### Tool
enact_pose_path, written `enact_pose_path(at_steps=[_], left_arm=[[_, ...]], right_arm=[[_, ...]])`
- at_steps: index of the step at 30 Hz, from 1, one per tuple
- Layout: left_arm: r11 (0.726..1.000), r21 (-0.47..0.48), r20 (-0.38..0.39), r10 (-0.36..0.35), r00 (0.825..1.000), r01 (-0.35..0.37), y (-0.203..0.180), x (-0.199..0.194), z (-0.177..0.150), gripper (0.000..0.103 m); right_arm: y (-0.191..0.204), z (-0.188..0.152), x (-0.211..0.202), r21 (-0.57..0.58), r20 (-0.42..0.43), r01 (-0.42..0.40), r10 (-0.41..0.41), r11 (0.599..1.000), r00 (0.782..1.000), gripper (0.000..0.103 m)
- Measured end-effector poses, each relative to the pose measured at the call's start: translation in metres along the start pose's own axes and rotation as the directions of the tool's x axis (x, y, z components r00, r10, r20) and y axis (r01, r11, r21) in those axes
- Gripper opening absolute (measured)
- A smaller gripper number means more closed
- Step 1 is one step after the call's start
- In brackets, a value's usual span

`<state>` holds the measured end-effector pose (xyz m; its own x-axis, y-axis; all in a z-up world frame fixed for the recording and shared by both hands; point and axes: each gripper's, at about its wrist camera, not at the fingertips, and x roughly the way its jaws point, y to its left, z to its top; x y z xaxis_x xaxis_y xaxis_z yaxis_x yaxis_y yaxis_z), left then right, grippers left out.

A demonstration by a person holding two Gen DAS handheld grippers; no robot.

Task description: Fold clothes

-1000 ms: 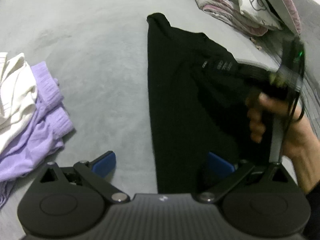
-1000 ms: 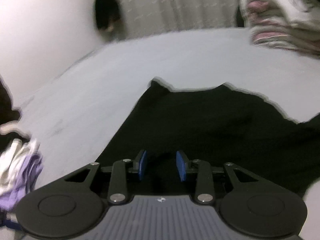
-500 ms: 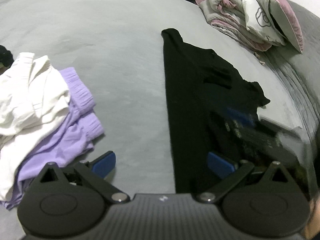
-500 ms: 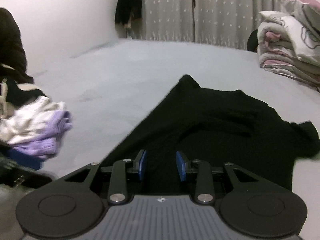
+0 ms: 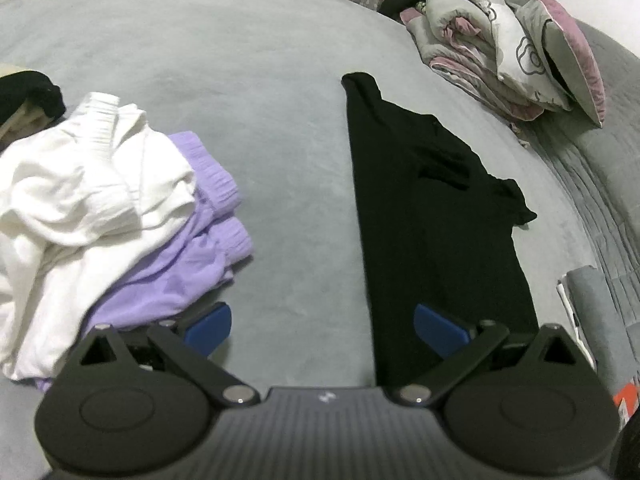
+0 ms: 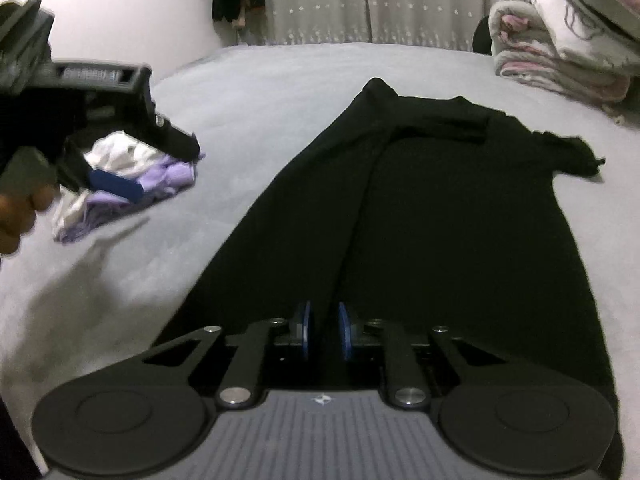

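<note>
Black garment (image 6: 460, 216) lies flat on the grey bed (image 5: 240, 60), one side folded inward. Left tongs (image 5: 322, 326) gape wide, empty; right tongs (image 6: 325, 330) are closing — nothing visibly pinched. Best next: grip the near hem at both corners — fold evenly.

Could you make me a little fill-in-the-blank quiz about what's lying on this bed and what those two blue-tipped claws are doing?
1. The long garment spread flat on the grey bed is ____ in colour.
2. In the pile of clothes, the white garment lies on top of a ____ one.
3. The left gripper has its jaws wide ____, with nothing between them.
4. The folded quilt lies at the bed's far edge beside a ____.

Missing words: black; purple; open; pillow
</note>
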<state>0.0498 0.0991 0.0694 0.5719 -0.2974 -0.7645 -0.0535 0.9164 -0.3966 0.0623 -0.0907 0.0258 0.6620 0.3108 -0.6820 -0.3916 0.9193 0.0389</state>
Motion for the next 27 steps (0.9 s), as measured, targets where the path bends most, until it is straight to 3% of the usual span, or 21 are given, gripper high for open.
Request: enact_pose_path(at_steps=[6, 10, 13, 18, 27], left_arm=[[1.0, -0.004, 0.006, -0.004, 1.0, 0.004, 0.003, -0.006, -0.004, 0.102], [0.999, 0.029, 0.008, -0.025, 1.0, 0.025, -0.004, -0.009, -0.008, 0.102], [0.999, 0.041, 0.023, -0.031, 0.999, 0.03, -0.01, -0.011, -0.01, 0.102], [0.999, 0.046, 0.024, -0.017, 1.0, 0.015, -0.01, -0.011, -0.011, 0.102], [0.998, 0.062, 0.01, -0.018, 1.0, 0.017, -0.016, -0.007, -0.014, 0.102]], right_arm=[[0.022, -0.011, -0.003, -0.107, 0.011, 0.079, -0.078, 0.991, 0.997, 0.018], [0.036, -0.014, -0.015, -0.161, 0.074, 0.145, -0.134, 0.976, 0.988, 0.019], [0.048, -0.01, -0.019, -0.182, 0.128, 0.123, -0.101, 0.975, 0.987, 0.026], [0.056, -0.012, -0.002, -0.216, 0.04, 0.036, -0.027, 0.976, 0.999, 0.028], [0.057, -0.049, -0.029, -0.154, 0.019, -0.023, 0.026, 0.988, 0.999, 0.029]])
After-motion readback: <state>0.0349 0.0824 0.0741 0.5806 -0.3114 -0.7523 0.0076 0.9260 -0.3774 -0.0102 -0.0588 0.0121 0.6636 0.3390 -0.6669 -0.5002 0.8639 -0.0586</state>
